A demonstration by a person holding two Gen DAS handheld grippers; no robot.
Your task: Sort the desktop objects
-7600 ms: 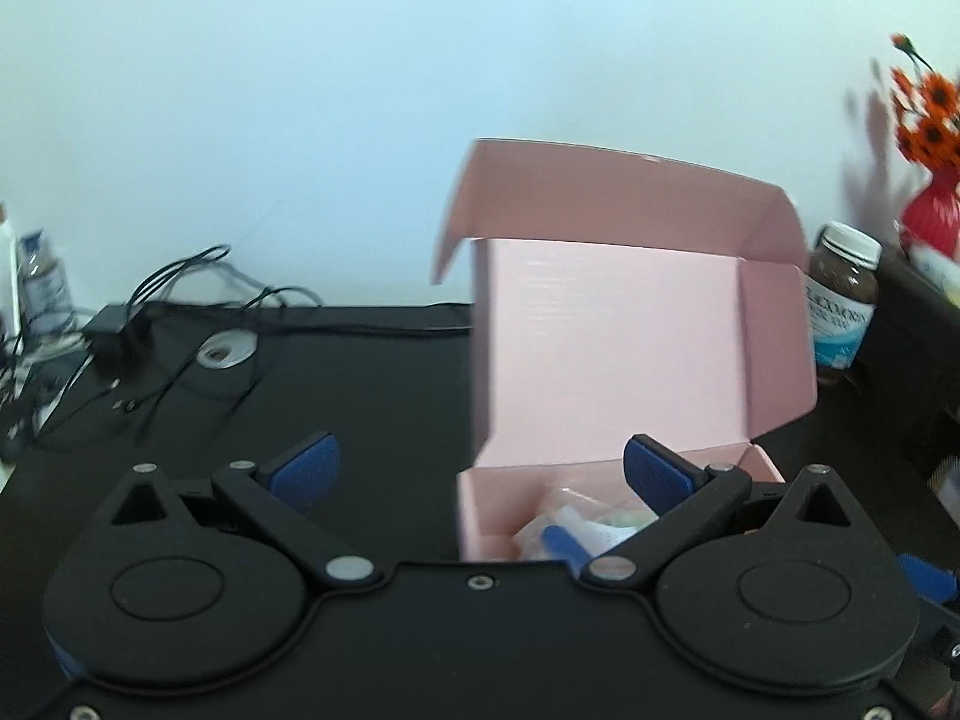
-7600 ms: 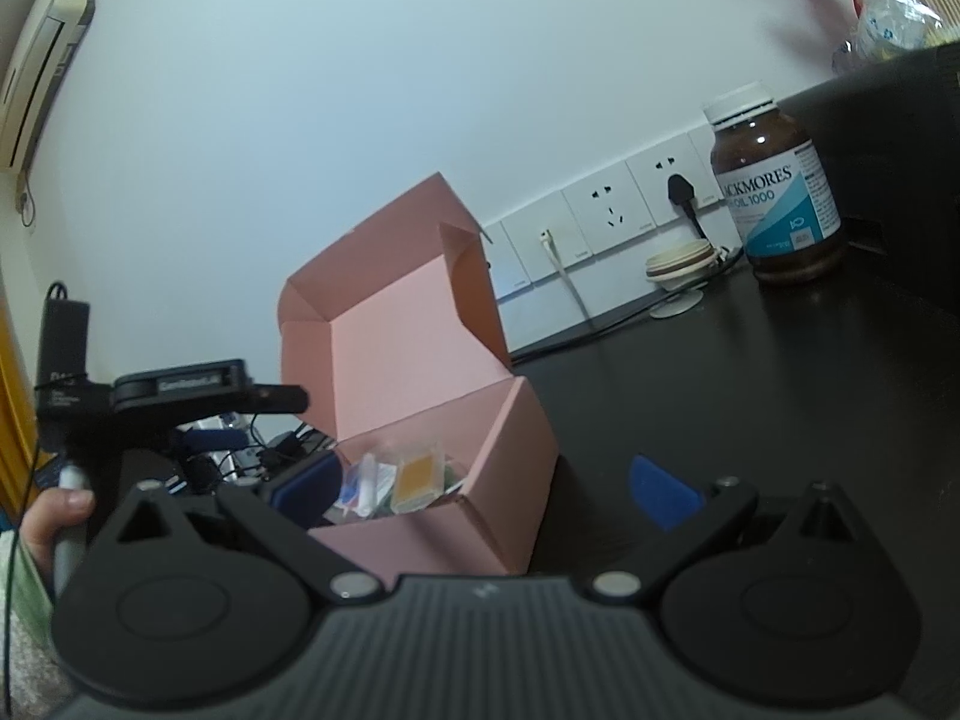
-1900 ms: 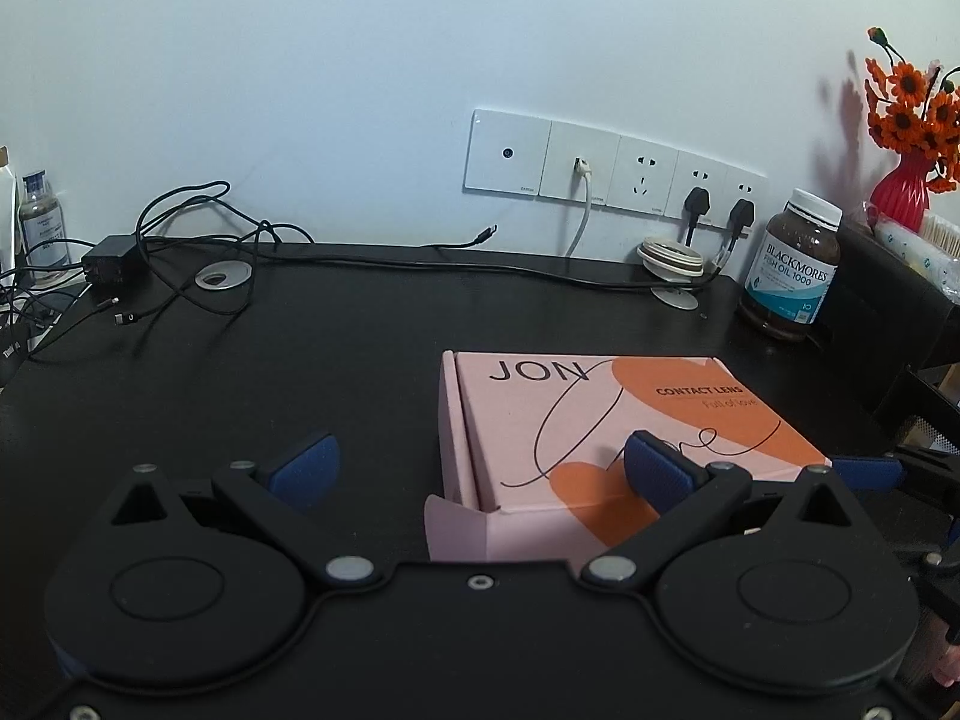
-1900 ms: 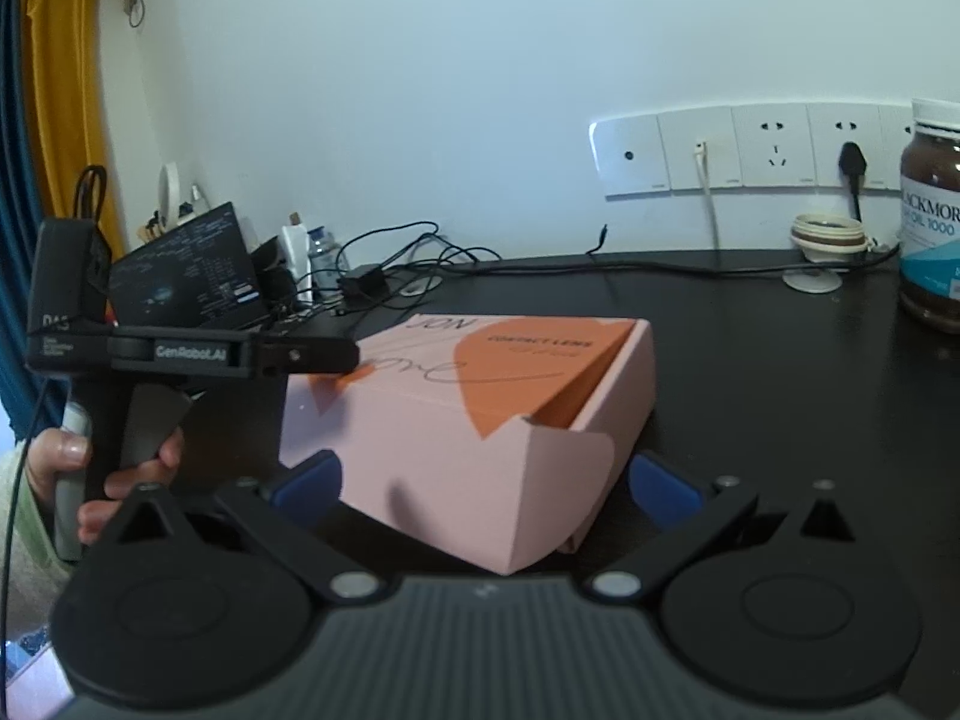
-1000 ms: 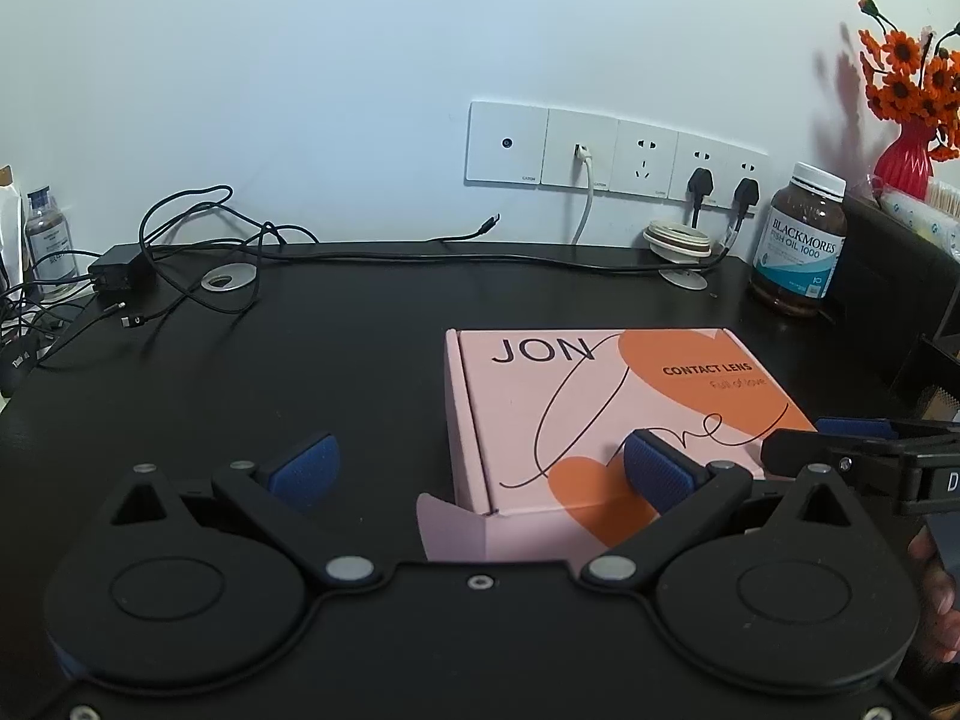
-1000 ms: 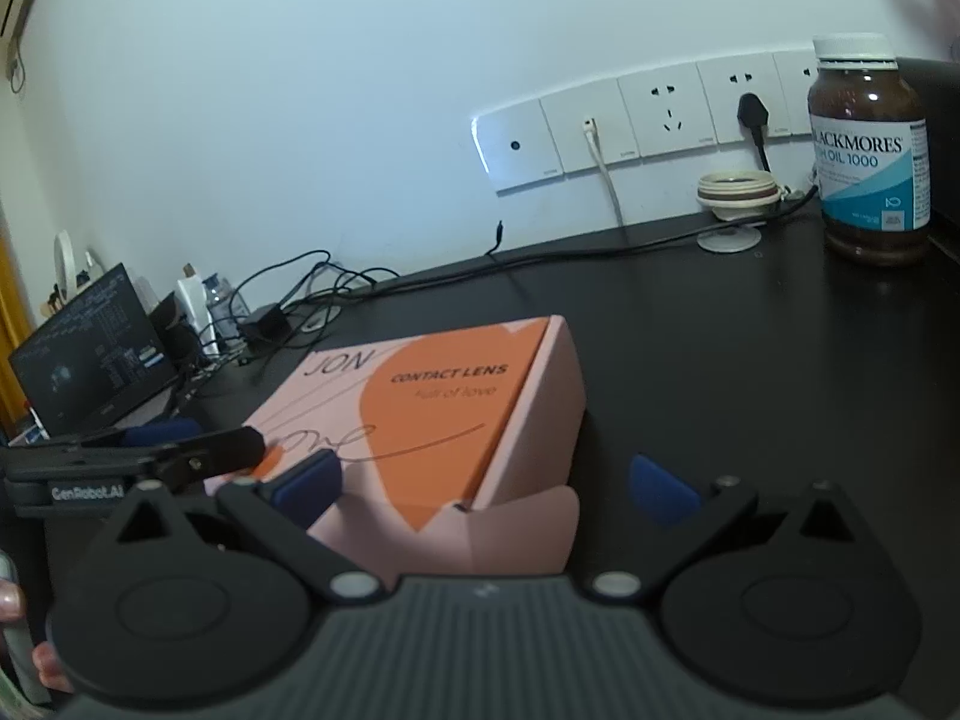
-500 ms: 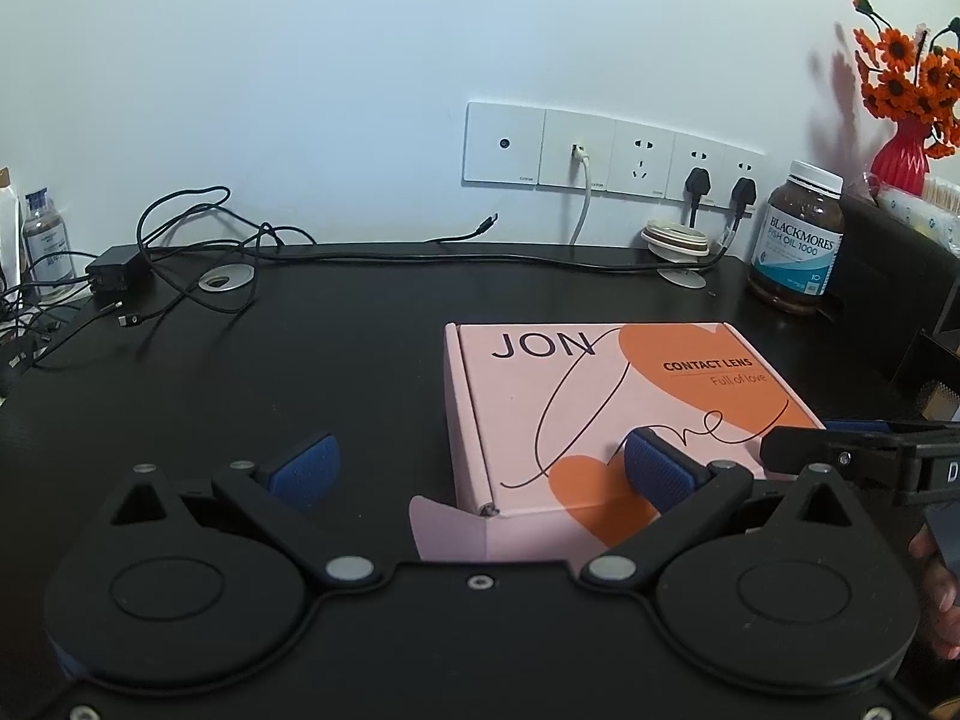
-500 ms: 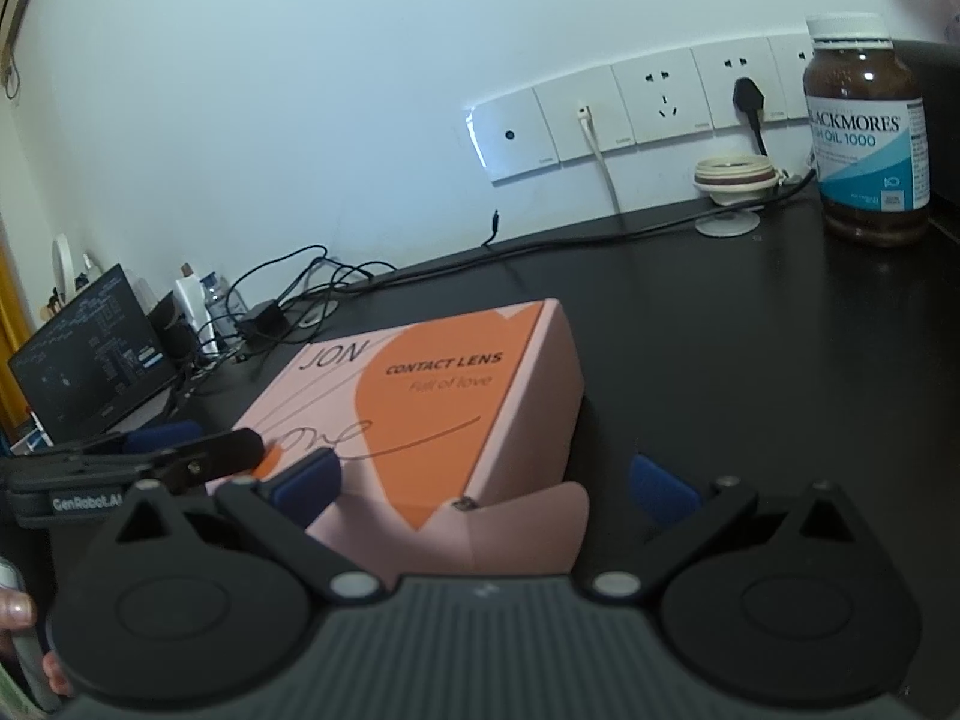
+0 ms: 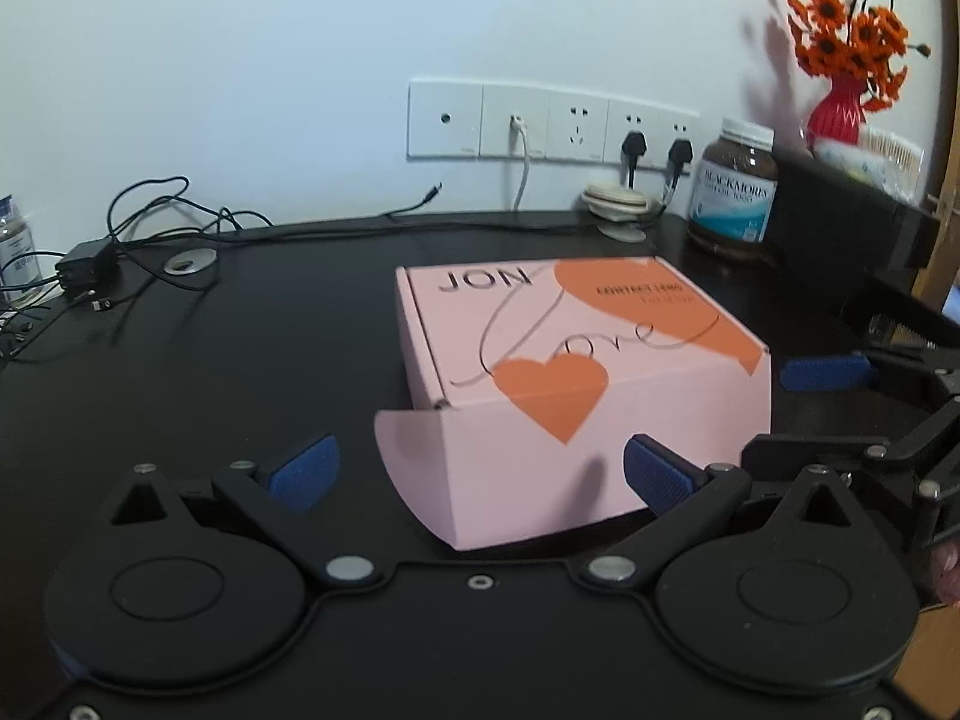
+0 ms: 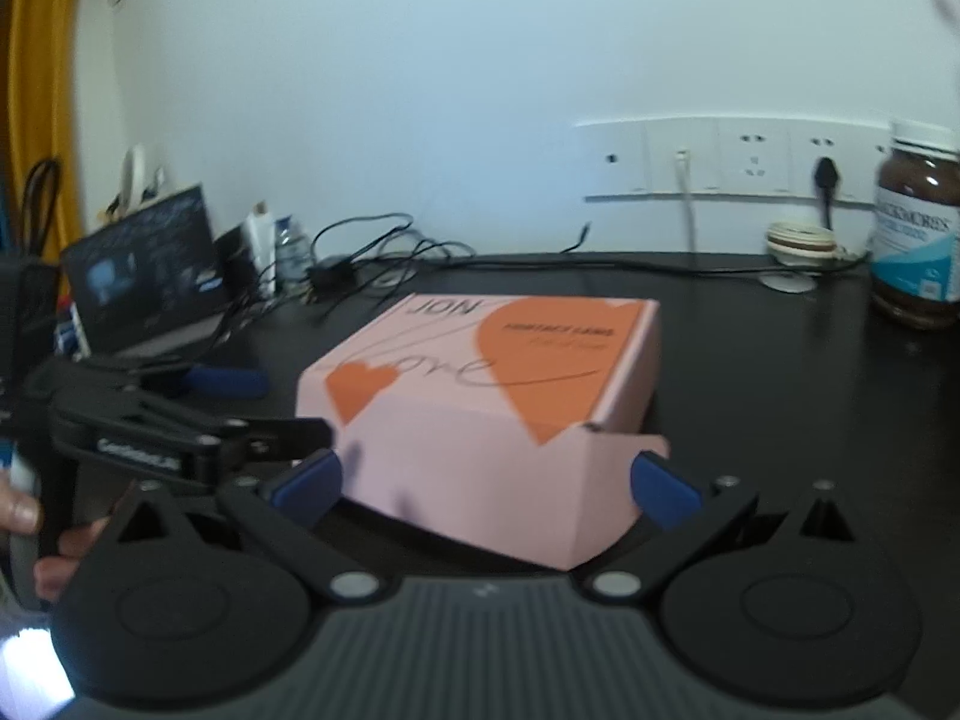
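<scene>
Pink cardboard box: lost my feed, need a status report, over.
Left tool and right tool open, empty. Pink cardboard box with orange hearts lid down, side flaps sticking out, on the black desk. Nothing in the way.

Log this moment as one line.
box: lid closed, side flap sticking out, on desk | left gripper: open, empty, near box | right gripper: open, empty, near box | bottle: upright by wall

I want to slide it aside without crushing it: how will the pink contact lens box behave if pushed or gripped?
The pink box looks like thin folded card, so probably light and likely to slide on the smooth black desk. A loose side flap sticks out; squeezing the walls may dent them. Flat and low, it is unlikely to tip.
</scene>
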